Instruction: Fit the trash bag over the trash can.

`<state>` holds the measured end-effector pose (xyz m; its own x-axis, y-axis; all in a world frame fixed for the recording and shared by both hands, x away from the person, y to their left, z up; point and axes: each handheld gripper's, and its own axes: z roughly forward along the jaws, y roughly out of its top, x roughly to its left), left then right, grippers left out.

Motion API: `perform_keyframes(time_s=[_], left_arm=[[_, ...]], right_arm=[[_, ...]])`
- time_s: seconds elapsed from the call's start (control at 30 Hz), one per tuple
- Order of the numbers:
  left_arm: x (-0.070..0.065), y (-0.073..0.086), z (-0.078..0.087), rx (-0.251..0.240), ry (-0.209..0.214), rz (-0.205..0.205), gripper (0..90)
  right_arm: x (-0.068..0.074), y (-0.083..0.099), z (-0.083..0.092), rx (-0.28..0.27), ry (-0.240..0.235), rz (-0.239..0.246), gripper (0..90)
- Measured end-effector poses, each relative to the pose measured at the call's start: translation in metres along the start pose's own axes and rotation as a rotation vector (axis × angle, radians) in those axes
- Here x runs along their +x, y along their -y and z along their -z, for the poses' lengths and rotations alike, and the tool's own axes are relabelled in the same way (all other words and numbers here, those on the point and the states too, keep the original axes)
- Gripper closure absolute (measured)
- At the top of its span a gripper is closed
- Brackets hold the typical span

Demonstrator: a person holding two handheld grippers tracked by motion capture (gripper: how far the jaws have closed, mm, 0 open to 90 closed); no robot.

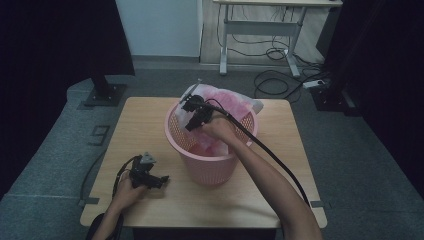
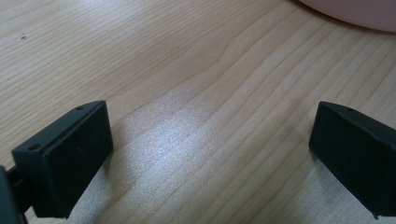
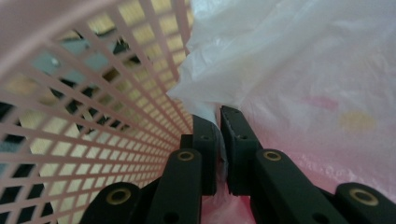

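While a thin plastic bag (image 3: 299, 70) is pinched by the right gripper (image 3: 218, 116) inside the pink basket (image 1: 210, 167), lining remains unfinished; the left gripper (image 1: 162, 180) rests open-jawed on the bench (image 1: 150, 120).

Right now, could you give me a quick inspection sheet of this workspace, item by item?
Surface: light wooden table, bare wood around the basket.
Job's things: pink lattice basket standing upright; thin translucent plastic bag draped inside it and over its far rim.
Clutter: nothing seen.
Grippers: left hand-held gripper resting low on the table, jaws wide apart, nothing between them; right hand-held gripper inside the basket, jaws pinched on a fold of the bag.
Cables: black cable trailing from the right hand-held gripper; loose cables on the floor beyond.
Surroundings: grey carpet, white desk frame, dark curtains.
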<state>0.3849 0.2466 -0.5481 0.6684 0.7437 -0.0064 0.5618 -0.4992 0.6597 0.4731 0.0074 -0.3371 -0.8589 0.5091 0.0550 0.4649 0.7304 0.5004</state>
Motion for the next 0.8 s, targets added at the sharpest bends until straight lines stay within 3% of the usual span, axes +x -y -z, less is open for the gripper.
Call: perform_keyframes(time_s=[0.13, 0.17, 0.23, 0.27, 0.3, 0.33, 0.43, 0.47, 0.5, 0.6, 0.8], left_arm=[[0.000, 0.000, 0.000, 0.000, 0.000, 0.000, 0.0], [0.000, 0.000, 0.000, 0.002, 0.001, -0.002, 0.0], [0.000, 0.000, 0.000, 0.000, 0.000, 0.001, 0.0], [0.000, 0.000, 0.000, 0.000, 0.000, 0.001, 0.0], [0.000, 0.000, 0.000, 0.000, 0.000, 0.001, 0.0], [0.000, 0.000, 0.000, 0.000, 0.000, 0.001, 0.0], [0.000, 0.000, 0.000, 0.000, 0.000, 0.001, 0.0], [0.000, 0.000, 0.000, 0.000, 0.000, 0.001, 0.0], [0.000, 0.000, 0.000, 0.000, 0.000, 0.001, 0.0], [0.000, 0.000, 0.000, 0.001, 0.000, 0.001, 0.0], [0.000, 0.000, 0.000, 0.001, 0.000, 0.001, 0.0]], right_arm=[[0.003, 0.008, -0.009, 0.092, -0.028, 0.025, 82.3], [0.003, 0.008, -0.009, 0.092, -0.028, 0.025, 82.3], [0.006, 0.012, -0.012, 0.134, -0.057, 0.047, 70.6], [0.006, 0.012, -0.012, 0.134, -0.057, 0.047, 70.6], [0.008, 0.012, -0.007, 0.118, -0.068, 0.062, 51.3], [0.008, 0.012, -0.003, 0.094, -0.076, 0.057, 43.9], [0.009, 0.011, 0.008, 0.038, -0.078, 0.061, 36.4], [0.009, 0.010, 0.022, -0.014, -0.075, 0.067, 32.4], [0.007, 0.010, 0.030, -0.033, -0.072, 0.071, 32.3], [-0.001, 0.011, 0.054, -0.072, -0.027, 0.064, 30.5], [-0.037, 0.013, 0.090, -0.154, 0.163, 0.023, 30.4]])
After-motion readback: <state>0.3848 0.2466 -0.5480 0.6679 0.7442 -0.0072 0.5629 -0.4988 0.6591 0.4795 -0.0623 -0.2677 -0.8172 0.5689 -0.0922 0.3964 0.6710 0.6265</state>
